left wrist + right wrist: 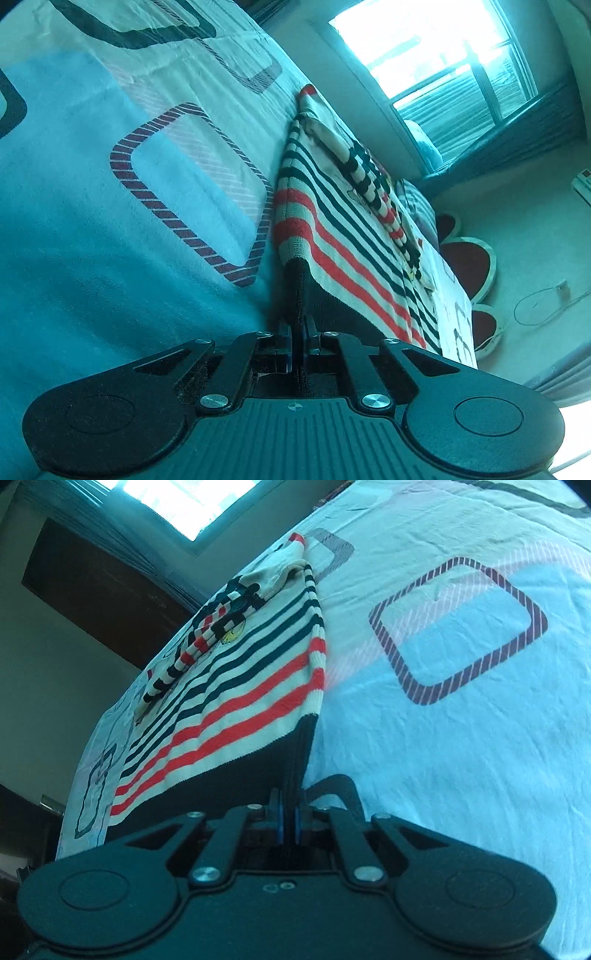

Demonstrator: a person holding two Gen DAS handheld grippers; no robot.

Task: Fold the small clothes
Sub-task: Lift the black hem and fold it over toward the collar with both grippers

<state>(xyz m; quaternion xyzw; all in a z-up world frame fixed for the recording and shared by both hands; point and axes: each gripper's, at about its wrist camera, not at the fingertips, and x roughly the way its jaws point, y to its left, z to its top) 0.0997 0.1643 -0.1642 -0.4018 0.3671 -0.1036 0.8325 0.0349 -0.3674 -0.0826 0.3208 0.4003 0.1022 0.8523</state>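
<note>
A small knitted sweater (332, 229) with cream, navy and red stripes and a dark hem lies on the bed; a sleeve is folded over its body. My left gripper (298, 332) is shut on the dark hem at one bottom corner. The sweater also shows in the right wrist view (236, 686). My right gripper (289, 812) is shut on the dark hem at the other bottom corner. Both held corners are lifted slightly off the sheet.
The bedsheet (92, 221) is light blue and white with rounded square patterns and also shows in the right wrist view (461, 738). A bright window (443, 55) is behind the bed. A red flower-shaped mat (469, 266) and a white cable (543, 302) lie on the floor.
</note>
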